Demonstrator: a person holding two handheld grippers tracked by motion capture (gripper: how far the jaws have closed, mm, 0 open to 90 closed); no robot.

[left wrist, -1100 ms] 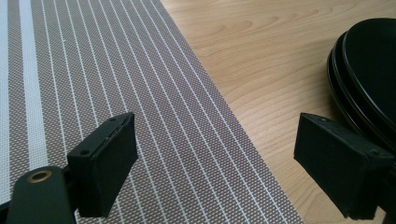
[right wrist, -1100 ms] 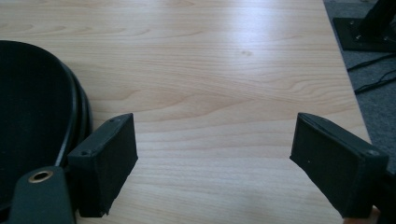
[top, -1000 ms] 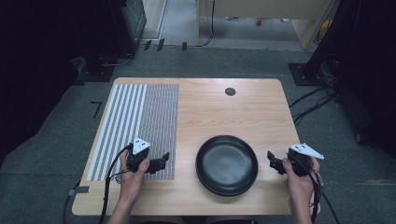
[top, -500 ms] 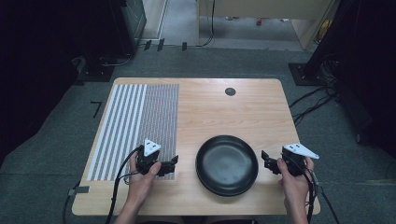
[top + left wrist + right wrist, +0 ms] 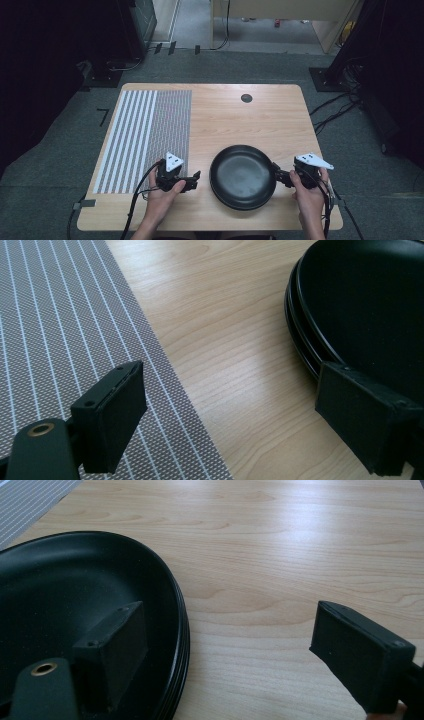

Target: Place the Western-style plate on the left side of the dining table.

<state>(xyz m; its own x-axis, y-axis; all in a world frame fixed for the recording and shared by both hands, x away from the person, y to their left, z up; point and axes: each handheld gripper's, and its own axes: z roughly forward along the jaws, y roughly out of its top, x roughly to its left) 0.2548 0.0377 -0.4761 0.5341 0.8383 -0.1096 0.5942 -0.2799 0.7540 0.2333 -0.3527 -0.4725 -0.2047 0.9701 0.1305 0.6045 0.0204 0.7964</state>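
Note:
A stack of black plates (image 5: 242, 176) lies on the wooden table (image 5: 240, 120) near its front edge. My left gripper (image 5: 194, 180) stands open just left of the stack, apart from it, pointing at its rim. In the left gripper view the open left gripper (image 5: 235, 405) has bare wood between its jaws, and the plates (image 5: 360, 300) lie beyond the right jaw. My right gripper (image 5: 279, 176) is open at the stack's right rim. The right gripper view has one jaw of the right gripper (image 5: 235, 645) over the plates (image 5: 75, 590) and the other outside, with the rim between them untouched.
A grey striped placemat (image 5: 147, 132) covers the table's left part, and the left gripper view has the placemat (image 5: 60, 340) under the left jaw. A small dark round disc (image 5: 246, 98) sits in the tabletop at the back. Cables (image 5: 332, 107) lie on the floor to the right.
Both hands have closed in on the plates: the left gripper moved right towards the rim, the right gripper moved left until its jaws straddle the right rim. The plates stayed put.

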